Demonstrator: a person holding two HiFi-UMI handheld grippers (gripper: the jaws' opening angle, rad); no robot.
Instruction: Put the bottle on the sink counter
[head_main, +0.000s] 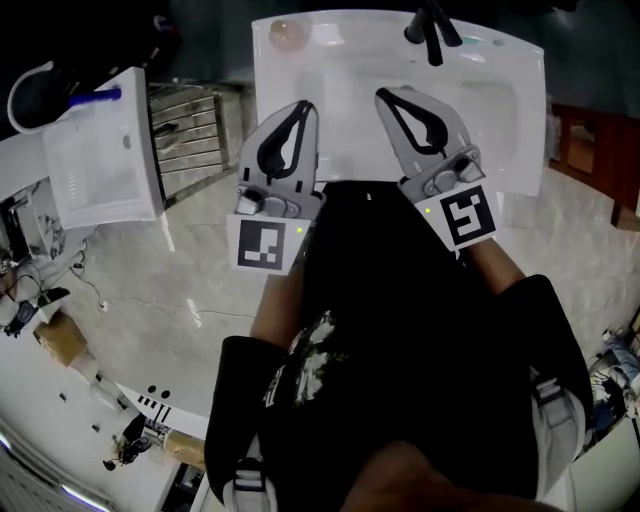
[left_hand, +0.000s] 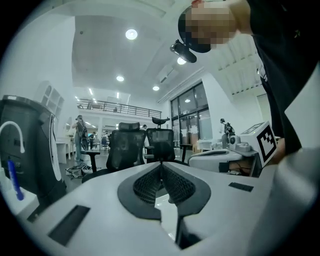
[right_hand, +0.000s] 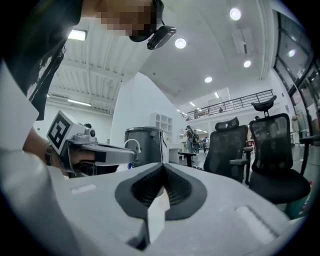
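- Beyond the person's dark top, the white sink tabletop (head_main: 527, 110) fills the far side, and its basin looks bare.
- Held close against the chest, the left tool (head_main: 303, 108) points toward the basin, its jaws pressed together with nothing between them.
- Beside it, a little apart, the right tool (head_main: 388, 97) is the same: jaws together and empty.
- At the back rim stands the dark tap (head_main: 432, 30).
- On the back left corner of the tabletop sits a small pinkish round thing (head_main: 288, 35). It may be the bottle seen from above, though I cannot tell.
- If it is, I judge the placing done, with nothing left but to stand clear. If not, the bottle is out of sight and the whole job is yet to do.
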